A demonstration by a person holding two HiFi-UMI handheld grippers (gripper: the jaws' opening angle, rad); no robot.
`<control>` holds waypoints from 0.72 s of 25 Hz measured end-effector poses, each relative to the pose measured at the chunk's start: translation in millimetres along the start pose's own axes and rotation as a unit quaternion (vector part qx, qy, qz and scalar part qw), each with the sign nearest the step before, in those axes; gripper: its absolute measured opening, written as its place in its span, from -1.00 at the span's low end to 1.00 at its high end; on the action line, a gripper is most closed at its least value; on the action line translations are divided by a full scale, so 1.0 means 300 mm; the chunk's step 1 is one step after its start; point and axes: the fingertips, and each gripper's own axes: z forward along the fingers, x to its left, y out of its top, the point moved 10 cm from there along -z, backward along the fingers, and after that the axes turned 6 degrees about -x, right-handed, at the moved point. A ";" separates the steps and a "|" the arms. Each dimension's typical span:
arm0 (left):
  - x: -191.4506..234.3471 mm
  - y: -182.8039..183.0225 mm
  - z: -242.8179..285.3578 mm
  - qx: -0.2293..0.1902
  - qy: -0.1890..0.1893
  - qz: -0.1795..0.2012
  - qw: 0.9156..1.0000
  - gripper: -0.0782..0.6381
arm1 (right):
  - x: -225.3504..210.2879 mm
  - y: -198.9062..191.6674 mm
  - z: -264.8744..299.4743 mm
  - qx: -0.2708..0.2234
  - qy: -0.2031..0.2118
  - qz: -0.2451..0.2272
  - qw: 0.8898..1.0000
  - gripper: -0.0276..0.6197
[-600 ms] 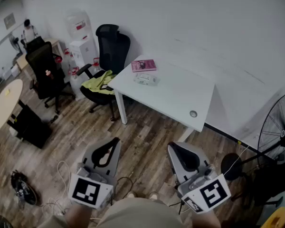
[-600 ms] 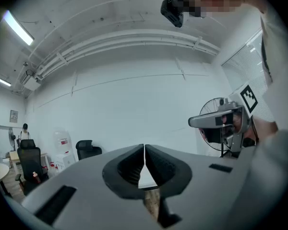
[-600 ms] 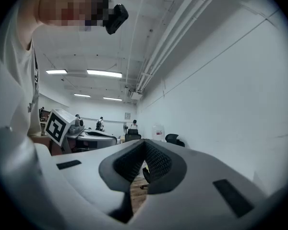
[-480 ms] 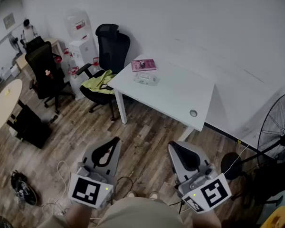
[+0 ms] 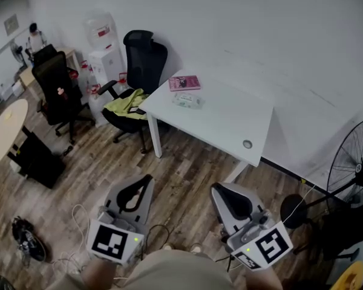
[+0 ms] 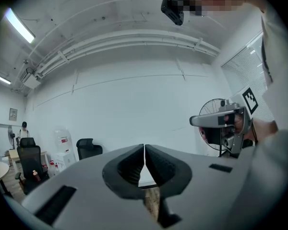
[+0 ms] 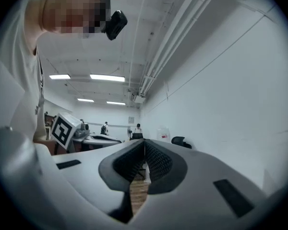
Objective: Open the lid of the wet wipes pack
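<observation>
Wood-floored office, white table (image 5: 230, 122) upper centre of the head view. The wet wipes pack (image 5: 187, 100) lies at its far left end, near a pink book (image 5: 184, 83). Left claw (image 5: 146, 179) and right claw (image 5: 216, 189) are both pinched closed on nothing, well apart from it. My worry: tug the lid without pinning the pack and the whole thing probably lifts.

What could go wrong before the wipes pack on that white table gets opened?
Loose cables on the wooden floor could trip the person. The pale wet wipes pack lies close to a pink book, so a claw might nudge the book. The left claw and right claw are shut, far from it.
</observation>
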 end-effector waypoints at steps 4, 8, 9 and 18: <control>0.033 -0.013 -0.028 0.002 -0.004 -0.005 1.000 -0.71 | 0.042 -0.012 0.018 -0.024 0.008 0.019 0.999 -0.81; 0.060 -0.019 -0.065 0.002 -0.017 -0.008 1.000 -0.71 | 0.105 0.012 0.031 -0.021 -0.025 -0.001 0.999 -0.39; 0.070 -0.020 -0.070 0.001 -0.019 -0.010 1.000 -0.71 | 0.116 0.018 0.036 -0.020 -0.034 -0.009 0.999 -0.38; 0.136 -0.073 -0.049 0.000 -0.023 -0.021 0.999 -0.71 | 0.097 -0.029 0.068 -0.008 -0.087 -0.038 0.995 -0.34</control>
